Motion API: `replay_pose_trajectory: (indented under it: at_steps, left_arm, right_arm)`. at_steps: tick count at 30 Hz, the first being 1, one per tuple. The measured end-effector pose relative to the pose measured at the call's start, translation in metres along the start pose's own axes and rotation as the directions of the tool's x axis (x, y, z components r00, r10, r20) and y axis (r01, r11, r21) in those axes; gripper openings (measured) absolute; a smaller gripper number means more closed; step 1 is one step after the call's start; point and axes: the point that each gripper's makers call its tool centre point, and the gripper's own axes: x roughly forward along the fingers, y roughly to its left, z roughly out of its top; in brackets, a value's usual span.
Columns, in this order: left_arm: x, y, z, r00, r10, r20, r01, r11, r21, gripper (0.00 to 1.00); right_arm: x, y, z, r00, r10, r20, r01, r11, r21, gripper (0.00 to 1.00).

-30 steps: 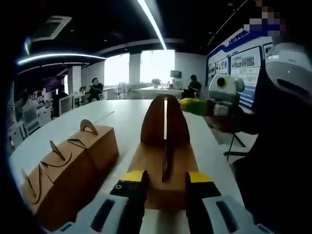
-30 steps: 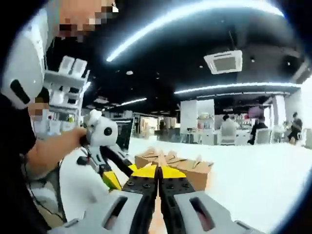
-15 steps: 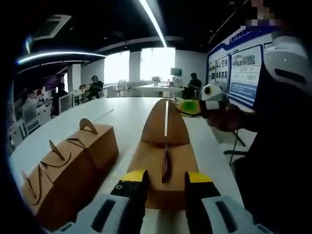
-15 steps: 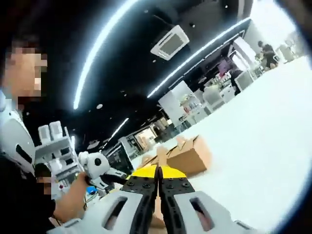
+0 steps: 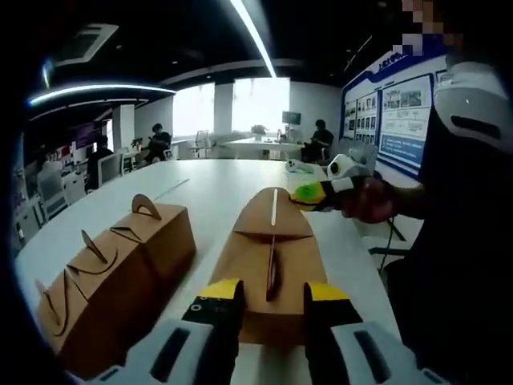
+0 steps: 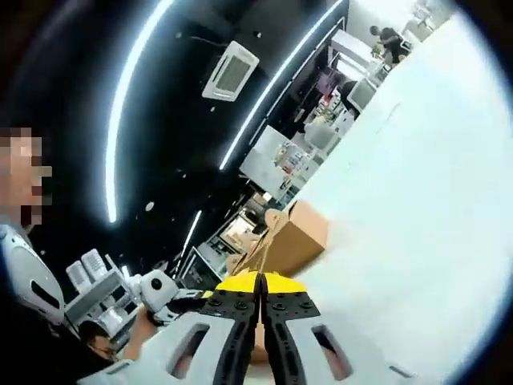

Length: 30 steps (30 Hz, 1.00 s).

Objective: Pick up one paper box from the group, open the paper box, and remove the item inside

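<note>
In the left gripper view, the paper box (image 5: 268,269) lies on the white table (image 5: 208,188), directly ahead of the left gripper (image 5: 268,301). Its yellow-tipped fingers (image 5: 218,293) stand narrowly apart, either side of the box's near end; whether they press the cardboard cannot be determined. The box's long top flap (image 5: 272,215) is raised at its far end, where the right gripper (image 5: 309,192) grips its tip. The interior and any contents are hidden under the flaps. The group of closed boxes (image 5: 112,269) sits just beside it on the left, the nearest one cut off by the picture's edge. In the right gripper view the fingers (image 6: 276,301) are pressed together on a sliver of brown cardboard, and a closed box (image 6: 292,237) shows beyond.
</note>
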Motion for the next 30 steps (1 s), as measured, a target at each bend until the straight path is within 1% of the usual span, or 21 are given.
replay_pose_trajectory:
  at_steps: [5,6,22,24,26,28,30]
  left_arm:
    - [0.001,0.0,0.0,1.0,0.003,-0.001,-0.003,1.0,0.0,0.32]
    - [0.001,0.0,0.0,1.0,0.004,-0.002,-0.004,1.0,0.0,0.32]
    - [0.003,-0.001,0.0,1.0,-0.005,-0.007,0.005,1.0,0.005,0.3]
    - [0.003,-0.002,0.0,1.0,-0.005,-0.013,0.005,1.0,0.007,0.3]
    - [0.003,-0.002,0.0,1.0,-0.008,-0.014,0.008,1.0,0.008,0.3]
    - [0.003,-0.002,0.0,1.0,-0.009,-0.013,0.009,1.0,0.008,0.3]
    - [0.003,-0.002,0.0,1.0,-0.01,-0.013,0.01,1.0,0.009,0.3]
  right_arm:
    - [0.0,-0.003,-0.011,0.999,-0.031,-0.027,0.031,0.999,-0.006,0.02]
    - [0.001,-0.003,-0.013,0.999,-0.035,-0.03,0.035,0.999,0.01,0.02]
    - [0.004,-0.014,-0.037,0.994,-0.076,-0.078,0.083,0.992,0.092,0.02]
    - [0.003,-0.014,-0.033,0.995,-0.072,-0.073,0.079,0.992,0.099,0.02]
    - [0.003,-0.008,-0.025,0.997,-0.056,-0.057,0.061,0.995,0.079,0.03]
    - [0.003,-0.001,-0.014,0.999,-0.035,-0.029,0.035,0.999,0.023,0.03]
    - [0.003,0.009,-0.002,1.0,-0.012,-0.019,0.011,0.998,-0.057,0.04]
